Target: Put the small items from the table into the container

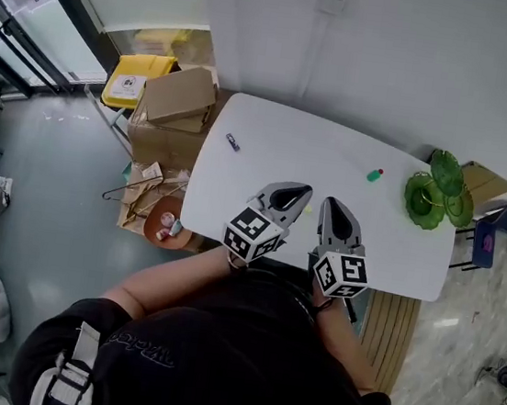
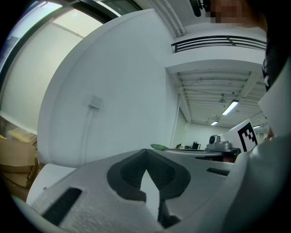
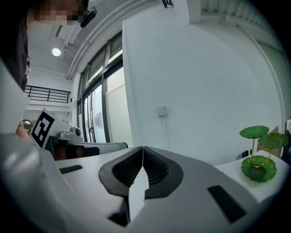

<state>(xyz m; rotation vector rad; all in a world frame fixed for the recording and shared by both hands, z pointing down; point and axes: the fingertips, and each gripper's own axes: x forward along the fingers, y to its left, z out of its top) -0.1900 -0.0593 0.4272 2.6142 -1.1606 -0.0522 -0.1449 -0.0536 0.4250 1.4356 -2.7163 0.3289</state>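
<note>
A smooth white table [image 1: 273, 125] with rounded corners carries two small items: a slim dark stick [image 1: 233, 141] near its left side and a stubby green-and-red piece [image 1: 374, 175] toward the right. At the right end stands a glossy green stand [image 1: 436, 189] of three leaf-shaped dishes. The left gripper [image 1: 298, 194] and the right gripper [image 1: 334, 206] rest at the near edge, each with ribbed jaws closed tip to tip on nothing.

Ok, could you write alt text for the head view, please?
Seen from above, a person holds the left claw and right claw, both shut, over the near edge of a white table. Farther away lie a small dark item and a small green item, with a green tiered dish at the right end.
</note>
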